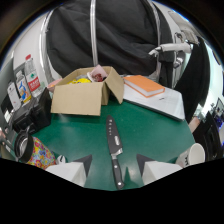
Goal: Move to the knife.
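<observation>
Green covers the top of our bench [150, 130], and the knife [114, 150] lies flat on it, right in the middle. Its dark blade points away from us, toward the cardboard box [82, 97]. Its black handle points back at us and sits between the two fingers of our gripper [115, 172], with room on each side. Our gripper is wide open and holds nothing.

We think the knife is stiff and hard, and not very heavy. The blade looks thin and will be sharp, so we should stay off it. The handle is thicker and has pale dots on it. It looks like the safe place to hold, near its middle. It may be a bit smooth, so a firm squeeze would help. The knife lies low on the bench, so our fingers would have to come right down to the green top.

We have open green room on both sides of the knife. The box is beyond the blade tip, apart from it. An orange book [144, 85] rests on a flat grey thing [160, 102], farther off on the right side. A white cup [192, 156] stands near the right finger, by the edge of the bench. A bright flowery thing [39, 152] and some dark gear [30, 117] sit on the left. We should go straight in and not swing wide.
</observation>
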Tool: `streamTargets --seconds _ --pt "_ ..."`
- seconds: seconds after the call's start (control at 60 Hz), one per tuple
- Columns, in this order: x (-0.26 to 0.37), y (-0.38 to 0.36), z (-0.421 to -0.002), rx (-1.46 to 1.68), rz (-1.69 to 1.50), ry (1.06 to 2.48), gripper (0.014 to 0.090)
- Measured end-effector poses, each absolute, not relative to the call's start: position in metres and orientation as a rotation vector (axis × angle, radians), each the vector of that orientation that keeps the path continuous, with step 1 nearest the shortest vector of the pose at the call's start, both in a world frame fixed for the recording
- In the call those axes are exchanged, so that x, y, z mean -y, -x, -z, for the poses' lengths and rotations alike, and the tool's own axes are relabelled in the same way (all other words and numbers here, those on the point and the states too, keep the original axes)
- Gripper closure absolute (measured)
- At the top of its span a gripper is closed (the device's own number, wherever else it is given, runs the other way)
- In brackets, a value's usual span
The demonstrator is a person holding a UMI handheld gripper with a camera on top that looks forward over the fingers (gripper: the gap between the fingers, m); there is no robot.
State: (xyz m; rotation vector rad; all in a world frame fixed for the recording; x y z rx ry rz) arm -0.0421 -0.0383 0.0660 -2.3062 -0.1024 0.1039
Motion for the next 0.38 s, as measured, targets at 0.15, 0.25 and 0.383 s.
streamTargets --seconds 0.15,0.25,0.383 --pt "0.0363 0.0413 -0.0617 0.117 -0.090 2.313 0.0200" --pt "0.0375 0.0428 -0.0610 0.116 -0.101 2.317 0.0198" --pt "0.0395 0.0440 -0.0591 0.121 -0.103 2.321 0.0194"
